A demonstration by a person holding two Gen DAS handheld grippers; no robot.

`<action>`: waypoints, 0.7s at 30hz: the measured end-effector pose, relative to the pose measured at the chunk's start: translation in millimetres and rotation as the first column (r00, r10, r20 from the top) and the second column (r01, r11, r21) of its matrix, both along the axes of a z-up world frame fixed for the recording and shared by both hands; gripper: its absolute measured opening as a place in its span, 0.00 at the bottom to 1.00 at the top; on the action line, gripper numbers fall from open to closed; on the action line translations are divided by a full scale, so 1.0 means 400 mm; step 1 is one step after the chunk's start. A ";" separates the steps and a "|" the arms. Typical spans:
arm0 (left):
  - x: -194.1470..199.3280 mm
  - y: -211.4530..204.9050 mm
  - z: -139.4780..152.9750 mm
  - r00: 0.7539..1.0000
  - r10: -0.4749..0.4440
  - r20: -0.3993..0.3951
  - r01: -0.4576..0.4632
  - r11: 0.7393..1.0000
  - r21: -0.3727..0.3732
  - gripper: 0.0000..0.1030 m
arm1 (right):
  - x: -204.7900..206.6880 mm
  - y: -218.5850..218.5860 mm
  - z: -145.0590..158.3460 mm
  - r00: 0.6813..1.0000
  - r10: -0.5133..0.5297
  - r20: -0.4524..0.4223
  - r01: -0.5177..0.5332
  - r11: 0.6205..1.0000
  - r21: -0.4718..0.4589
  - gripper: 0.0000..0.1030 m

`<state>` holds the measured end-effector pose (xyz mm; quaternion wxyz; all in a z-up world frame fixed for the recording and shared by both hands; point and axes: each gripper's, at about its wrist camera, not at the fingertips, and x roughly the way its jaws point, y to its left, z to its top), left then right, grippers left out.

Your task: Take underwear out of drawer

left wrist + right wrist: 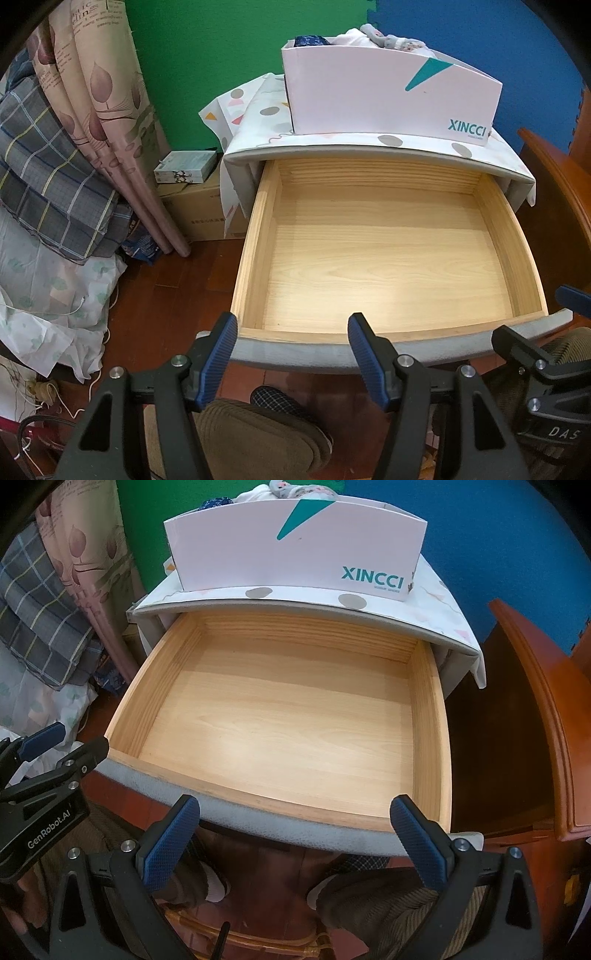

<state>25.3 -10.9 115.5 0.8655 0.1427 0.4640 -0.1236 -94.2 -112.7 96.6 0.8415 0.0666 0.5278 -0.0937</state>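
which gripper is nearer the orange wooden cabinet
Right. The right gripper hovers over the drawer front toward the cabinet; the left gripper sits further off, toward the curtain.

"XINCCI" on white box (295, 546); "GenRobot.AI" on left gripper (48, 830).

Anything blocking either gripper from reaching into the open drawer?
Nothing visible. The drawer is pulled out, its inside bare wood. The left gripper and right gripper hover open over its front edge. Cloth shows only in the white box on top.
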 end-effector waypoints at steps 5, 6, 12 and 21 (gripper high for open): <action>-0.003 -0.005 -0.001 1.000 -0.006 0.000 0.006 1.000 -0.002 0.62 | 0.001 0.002 -0.002 1.000 -0.001 -0.004 0.001 1.000 -0.002 0.99; -0.002 -0.006 -0.002 1.000 -0.006 0.000 0.006 1.000 -0.002 0.62 | 0.001 0.002 -0.003 1.000 -0.001 -0.006 0.001 1.000 -0.002 0.99; -0.002 -0.004 -0.003 1.000 -0.008 -0.006 0.008 1.000 -0.002 0.62 | 0.001 0.004 -0.005 1.000 0.002 -0.009 -0.002 1.000 -0.006 0.99; -0.001 -0.008 -0.011 1.000 -0.013 -0.007 0.013 1.000 0.004 0.62 | 0.003 0.004 -0.014 1.000 0.006 -0.019 -0.007 1.000 -0.010 0.99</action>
